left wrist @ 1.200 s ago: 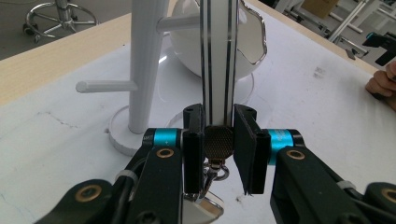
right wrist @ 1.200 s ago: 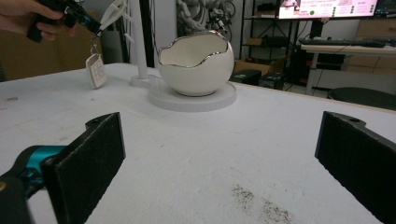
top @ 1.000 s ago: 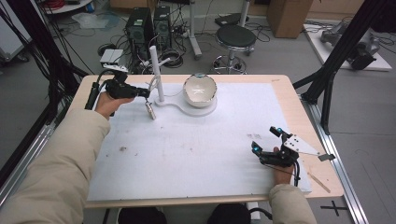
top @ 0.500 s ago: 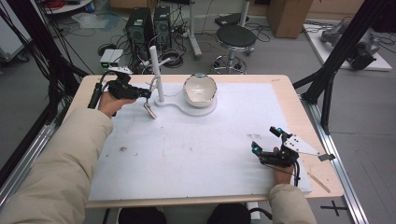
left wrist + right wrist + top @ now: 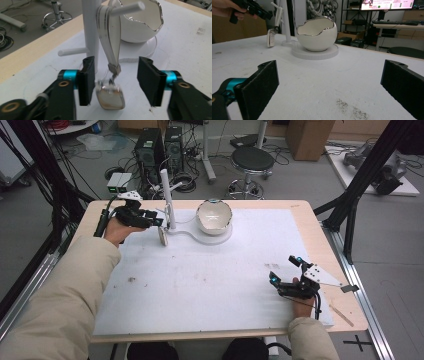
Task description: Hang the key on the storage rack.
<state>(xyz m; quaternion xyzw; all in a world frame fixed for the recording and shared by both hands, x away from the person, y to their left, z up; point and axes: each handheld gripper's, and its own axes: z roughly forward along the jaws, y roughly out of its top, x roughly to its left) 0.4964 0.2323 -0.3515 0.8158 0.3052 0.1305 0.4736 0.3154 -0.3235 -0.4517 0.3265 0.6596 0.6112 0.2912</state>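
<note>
High view: my left gripper sits at the far left of the desk, right beside the white stand. Its jaws have just been opening and now stand apart. Seen from the left gripper view, the watch hangs by its strap from an upper peg of the stand; its face dangles low between my left jaws, close against one pad (whether they touch I cannot tell) and clear of the other. A lower peg sticks out to the side. Just beyond the stand is the egg-shaped white bowl on a round base.

My right gripper rests near the desk's right front corner, well apart from the stand, jaws wide and holding nothing. In the right gripper view the bowl and watch lie far ahead across the white mat.
</note>
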